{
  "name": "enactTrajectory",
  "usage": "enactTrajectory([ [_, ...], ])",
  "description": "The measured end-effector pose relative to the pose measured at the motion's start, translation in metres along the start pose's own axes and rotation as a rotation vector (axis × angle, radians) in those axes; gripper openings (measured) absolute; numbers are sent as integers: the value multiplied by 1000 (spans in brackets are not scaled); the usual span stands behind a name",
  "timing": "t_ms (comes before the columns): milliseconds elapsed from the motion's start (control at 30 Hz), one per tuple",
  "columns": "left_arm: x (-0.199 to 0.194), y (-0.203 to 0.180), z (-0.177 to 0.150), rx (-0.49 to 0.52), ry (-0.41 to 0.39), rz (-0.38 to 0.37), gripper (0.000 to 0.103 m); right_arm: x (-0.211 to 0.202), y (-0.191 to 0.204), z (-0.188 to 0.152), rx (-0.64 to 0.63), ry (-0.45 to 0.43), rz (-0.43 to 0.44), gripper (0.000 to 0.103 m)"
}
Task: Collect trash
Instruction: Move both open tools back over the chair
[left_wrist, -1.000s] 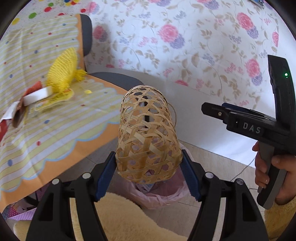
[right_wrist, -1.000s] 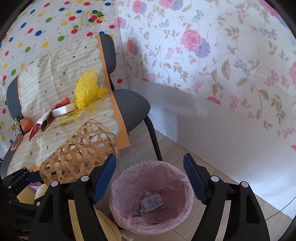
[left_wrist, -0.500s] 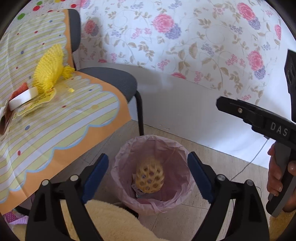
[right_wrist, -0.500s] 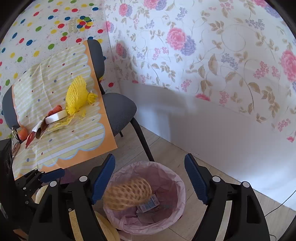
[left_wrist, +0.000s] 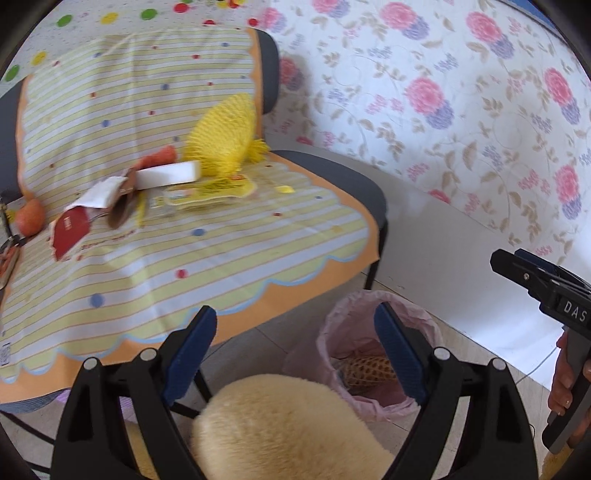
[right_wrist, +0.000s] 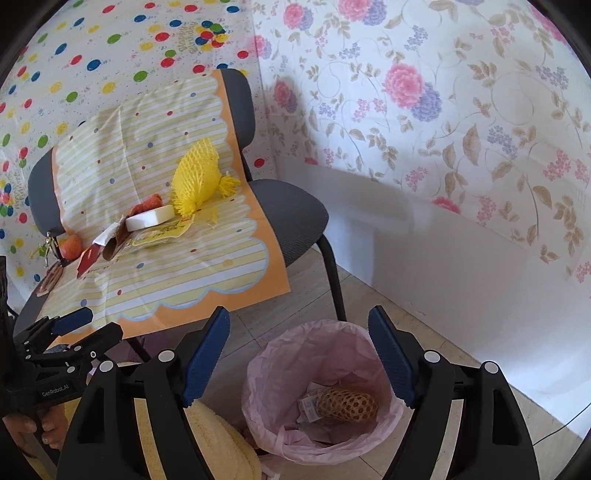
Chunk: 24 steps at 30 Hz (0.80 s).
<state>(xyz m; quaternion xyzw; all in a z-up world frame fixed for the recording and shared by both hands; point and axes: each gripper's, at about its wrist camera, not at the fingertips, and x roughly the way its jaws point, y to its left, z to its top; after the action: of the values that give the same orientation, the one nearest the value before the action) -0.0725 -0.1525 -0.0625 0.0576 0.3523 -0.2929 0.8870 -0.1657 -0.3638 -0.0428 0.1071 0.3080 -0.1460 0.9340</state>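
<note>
A woven bamboo basket (left_wrist: 365, 367) (right_wrist: 347, 404) lies on its side in the pink-lined bin (left_wrist: 421, 317) (right_wrist: 266, 354), on top of paper scraps. My left gripper (left_wrist: 295, 314) (right_wrist: 98, 325) is open and empty, over the floor between the chair's front edge and the bin. My right gripper (right_wrist: 298, 314) (left_wrist: 506, 258) is open and empty above the bin's near rim. On the chair's striped cloth (left_wrist: 221, 258) lie a yellow foam net (left_wrist: 221, 136) (right_wrist: 195, 177), a white tape roll (left_wrist: 166, 173) (right_wrist: 149, 218), a yellow wrapper (left_wrist: 207, 188) and a torn red wrapper (left_wrist: 68, 230).
An orange fruit (left_wrist: 29, 218) (right_wrist: 70, 245) and keys (right_wrist: 48, 247) sit at the chair's far left. A fluffy cream garment (left_wrist: 280, 424) fills the near foreground. Flowered wall (right_wrist: 443, 110) stands behind the bin; black chair legs (right_wrist: 334, 273) stand beside it.
The left gripper let go of the woven basket, which dropped into the bin. That gripper then swung left towards the chair. The right gripper shifted slightly, still over the bin.
</note>
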Motion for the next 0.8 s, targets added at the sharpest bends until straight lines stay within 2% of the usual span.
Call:
enactTrajectory([
  [433,-34,94,9,-170,-53,170,85,37,82,36,-124,11,119,77],
  [633,-37,137,20,-247,-65,250,85,58,111,56,-169,15,156,77],
  [800,-32,161,31,-274,-61,287,85,85,134,77,-210,4,173,77],
])
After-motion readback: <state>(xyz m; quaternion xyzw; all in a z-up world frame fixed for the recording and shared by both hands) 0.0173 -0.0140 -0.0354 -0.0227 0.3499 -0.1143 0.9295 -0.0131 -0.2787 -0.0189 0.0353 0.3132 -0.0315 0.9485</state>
